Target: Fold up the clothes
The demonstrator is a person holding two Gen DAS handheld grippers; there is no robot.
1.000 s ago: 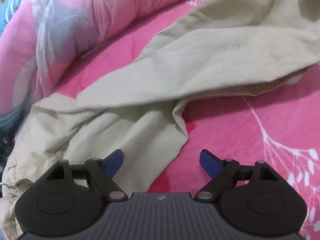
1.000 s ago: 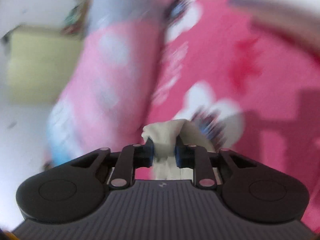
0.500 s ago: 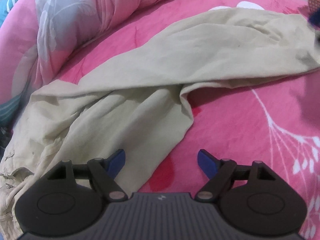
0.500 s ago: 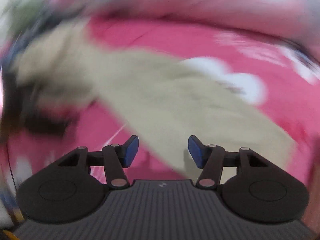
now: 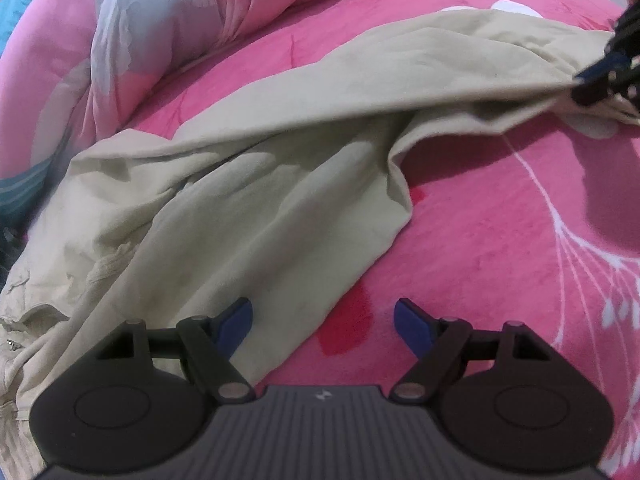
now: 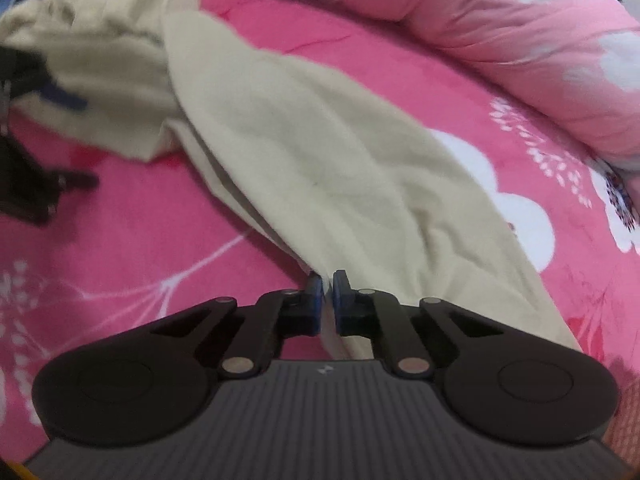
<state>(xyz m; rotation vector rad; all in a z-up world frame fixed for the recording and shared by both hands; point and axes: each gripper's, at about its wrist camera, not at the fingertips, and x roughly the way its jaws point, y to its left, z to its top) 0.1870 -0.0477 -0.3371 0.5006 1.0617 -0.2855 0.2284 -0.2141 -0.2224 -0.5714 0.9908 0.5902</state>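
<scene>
Pinching garment [image 6: 320, 168] edge now: right gripper [image 6: 325, 280] fingers together on beige cloth, half second ago apart over it. Means fresh hold at far end, cloth drawn taut toward that gripper; likely ready to straighten or carry over for fold. Left gripper [image 5: 322, 314] fingers apart, holding nothing, hovering over garment's near edge, as before. Garment lies rumpled, partly spread on pink blanket [image 5: 500, 240], bunched at left beside rolled quilt [image 5: 168, 40].

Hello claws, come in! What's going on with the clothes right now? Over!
Left claw open, above beige garment. Right claw shut on its far end. Garment unfolded on pink bedspread. Nothing in the way.
</scene>
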